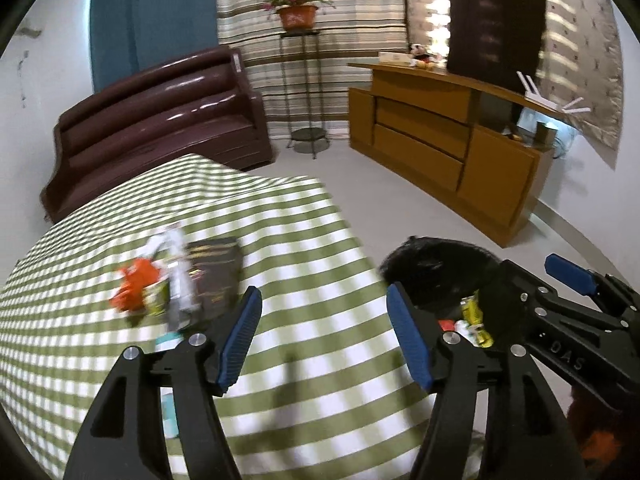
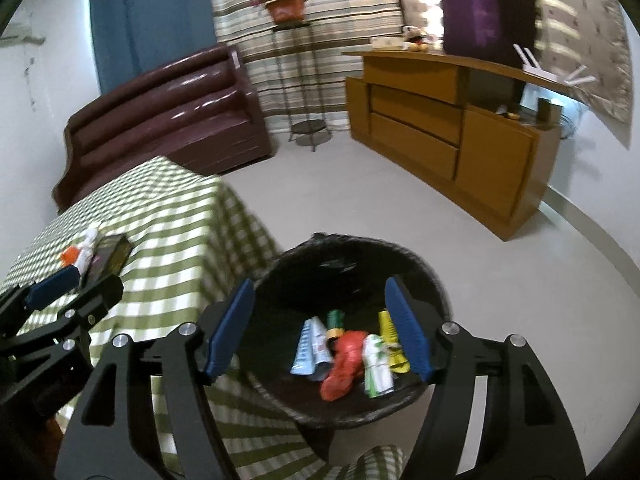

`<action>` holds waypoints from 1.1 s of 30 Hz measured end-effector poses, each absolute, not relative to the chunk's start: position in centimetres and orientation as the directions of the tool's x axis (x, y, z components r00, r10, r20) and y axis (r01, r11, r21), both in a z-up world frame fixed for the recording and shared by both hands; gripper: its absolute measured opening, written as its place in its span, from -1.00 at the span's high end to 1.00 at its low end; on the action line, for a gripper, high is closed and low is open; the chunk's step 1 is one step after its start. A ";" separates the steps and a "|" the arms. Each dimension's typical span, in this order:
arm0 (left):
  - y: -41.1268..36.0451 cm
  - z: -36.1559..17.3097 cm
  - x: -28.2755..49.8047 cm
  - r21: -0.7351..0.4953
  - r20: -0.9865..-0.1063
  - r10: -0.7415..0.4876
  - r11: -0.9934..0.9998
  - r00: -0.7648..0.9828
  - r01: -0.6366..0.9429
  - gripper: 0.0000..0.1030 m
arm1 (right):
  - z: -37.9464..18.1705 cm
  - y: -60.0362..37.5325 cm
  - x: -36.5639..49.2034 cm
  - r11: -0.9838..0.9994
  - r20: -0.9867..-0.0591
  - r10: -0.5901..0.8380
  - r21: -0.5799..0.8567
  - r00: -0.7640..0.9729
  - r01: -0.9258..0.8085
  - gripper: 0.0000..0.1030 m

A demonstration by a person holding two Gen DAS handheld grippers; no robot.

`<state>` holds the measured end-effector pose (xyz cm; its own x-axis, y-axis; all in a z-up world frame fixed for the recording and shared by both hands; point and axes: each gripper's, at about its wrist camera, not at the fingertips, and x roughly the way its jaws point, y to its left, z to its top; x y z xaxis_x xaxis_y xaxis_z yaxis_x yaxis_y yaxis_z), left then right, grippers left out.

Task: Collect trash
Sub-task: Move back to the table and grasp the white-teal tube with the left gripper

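I hold my right gripper (image 2: pixel 320 330) over the bin (image 2: pixel 280 280), jaws released, empty; my left gripper (image 1: pixel 324 336), also released, hangs beside it over the table (image 1: pixel 280 220), near leftover wrappers (image 1: pixel 160 284).

Trash pile (image 1: pixel 168 280) on table (image 1: pixel 300 240), bin (image 2: pixel 352 280) right of table, wrappers (image 2: pixel 348 352) inside

White walls (image 1: pixel 24 92) and a pale grey floor (image 1: pixel 360 192). Far left: a dark brown sofa (image 1: pixel 160 120) before a blue curtain (image 1: pixel 152 16). Centre: a potted plant (image 1: pixel 297 14) on a metal stand (image 1: pixel 304 92), striped curtains (image 1: pixel 352 20) behind. Right: a wooden cabinet (image 1: pixel 440 144); sunlight passes the patterned curtain (image 1: pixel 580 52).
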<state>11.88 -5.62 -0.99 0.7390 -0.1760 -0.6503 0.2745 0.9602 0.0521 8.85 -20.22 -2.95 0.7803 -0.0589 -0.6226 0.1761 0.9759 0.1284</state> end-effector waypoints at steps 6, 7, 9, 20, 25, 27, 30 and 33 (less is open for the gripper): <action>-1.5 -1.4 11.0 0.069 -0.661 -0.100 0.979 0.744 0.192 -0.23 | -2.8 -16.5 9.2 0.987 -0.633 -0.003 0.121 0.774 0.103 -0.30; -0.8 -1.6 11.0 0.072 -0.665 -0.085 0.982 0.742 0.177 -0.23 | -2.8 -15.8 9.3 0.989 -0.635 0.010 0.122 0.773 0.087 -0.30; 0.4 -1.9 10.9 0.072 -0.674 -0.066 0.986 0.736 0.154 -0.23 | -2.7 -14.6 9.3 0.990 -0.633 0.026 0.121 0.773 0.066 -0.30; 5.1 -3.8 11.6 0.013 -0.756 -0.042 0.997 0.653 0.079 -0.17 | -2.3 -11.6 9.7 0.993 -0.638 0.062 0.118 0.767 0.018 -0.30; 5.6 -4.6 11.6 -0.016 -0.784 -0.074 0.995 0.616 0.099 0.14 | -2.5 -11.0 10.1 0.993 -0.647 0.070 0.116 0.760 0.008 -0.30; 5.6 -4.7 11.4 -0.019 -0.782 -0.080 0.994 0.618 0.104 0.23 | -2.6 -10.7 10.2 0.993 -0.649 0.071 0.115 0.757 0.005 -0.30; 5.9 -4.6 11.1 -0.019 -0.777 -0.086 0.993 0.623 0.113 0.59 | -2.7 -10.4 10.3 0.993 -0.652 0.076 0.116 0.754 0.000 -0.30; 6.6 -4.5 11.1 -0.039 -0.774 -0.111 0.991 0.624 0.128 0.71 | -2.7 -9.9 10.5 0.993 -0.654 0.081 0.115 0.753 -0.007 -0.30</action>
